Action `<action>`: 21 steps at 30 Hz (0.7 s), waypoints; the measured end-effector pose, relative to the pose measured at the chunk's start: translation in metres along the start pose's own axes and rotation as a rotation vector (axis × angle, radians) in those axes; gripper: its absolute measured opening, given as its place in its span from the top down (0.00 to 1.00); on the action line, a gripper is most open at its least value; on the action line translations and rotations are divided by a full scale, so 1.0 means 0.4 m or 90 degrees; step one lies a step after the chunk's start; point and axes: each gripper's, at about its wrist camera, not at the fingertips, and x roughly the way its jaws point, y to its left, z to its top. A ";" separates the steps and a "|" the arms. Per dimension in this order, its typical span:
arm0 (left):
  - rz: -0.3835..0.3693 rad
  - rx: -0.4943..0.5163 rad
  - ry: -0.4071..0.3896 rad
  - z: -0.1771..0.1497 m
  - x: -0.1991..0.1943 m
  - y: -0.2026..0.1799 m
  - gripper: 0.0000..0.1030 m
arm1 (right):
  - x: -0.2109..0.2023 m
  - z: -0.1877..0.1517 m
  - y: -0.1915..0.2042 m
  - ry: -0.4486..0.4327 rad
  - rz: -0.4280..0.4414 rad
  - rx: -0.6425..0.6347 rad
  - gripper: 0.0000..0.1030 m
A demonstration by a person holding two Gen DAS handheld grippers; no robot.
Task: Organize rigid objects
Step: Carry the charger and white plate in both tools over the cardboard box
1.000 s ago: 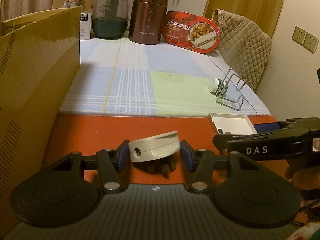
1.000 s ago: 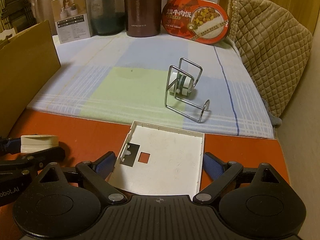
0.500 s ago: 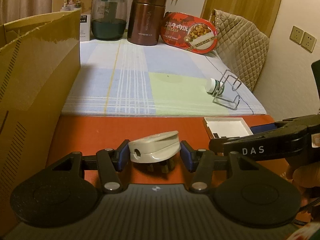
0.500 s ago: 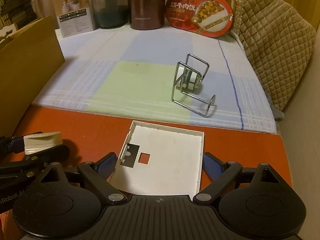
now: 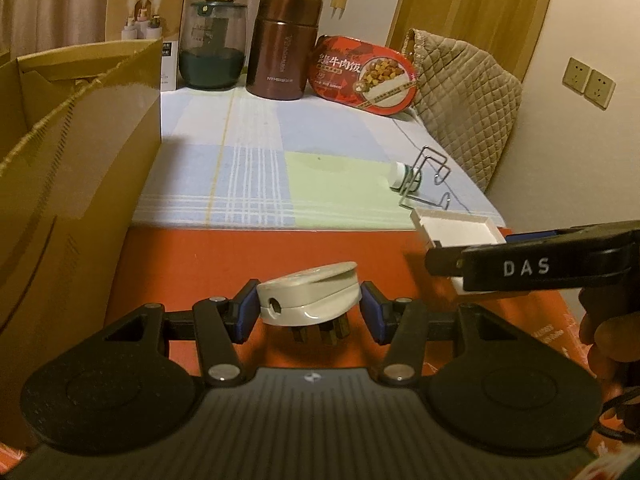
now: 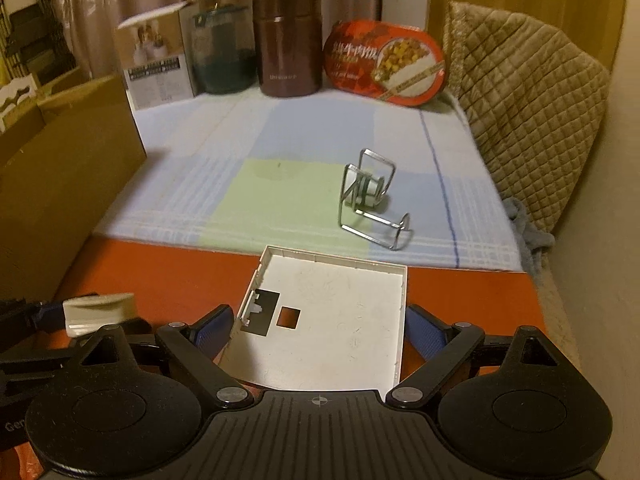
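My left gripper is shut on a grey-white plug adapter, prongs pointing down, held above the orange surface. It also shows in the right wrist view. My right gripper is shut on a white square plastic cover, held flat with its open side up. The cover also shows in the left wrist view. A wire holder with a small white bottle lies on the checked cloth ahead.
An open cardboard box stands at the left. At the back stand a paper carton, a glass jar, a brown flask and a red food tray. A quilted cushion lies at the right.
Both grippers have risen and drawn back a little with their loads still held. The right wrist view has tilted, so the wire holder sits farther off.
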 end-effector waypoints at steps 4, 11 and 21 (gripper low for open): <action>-0.004 0.005 -0.004 0.004 -0.041 -0.011 0.53 | -0.061 -0.004 0.003 -0.027 0.000 0.014 0.14; -0.009 0.013 -0.015 0.011 -0.126 -0.028 0.53 | -0.165 -0.040 0.018 -0.063 0.004 0.045 0.14; -0.012 0.025 -0.032 0.004 -0.258 -0.024 0.53 | -0.289 -0.114 0.056 -0.096 0.014 0.089 0.14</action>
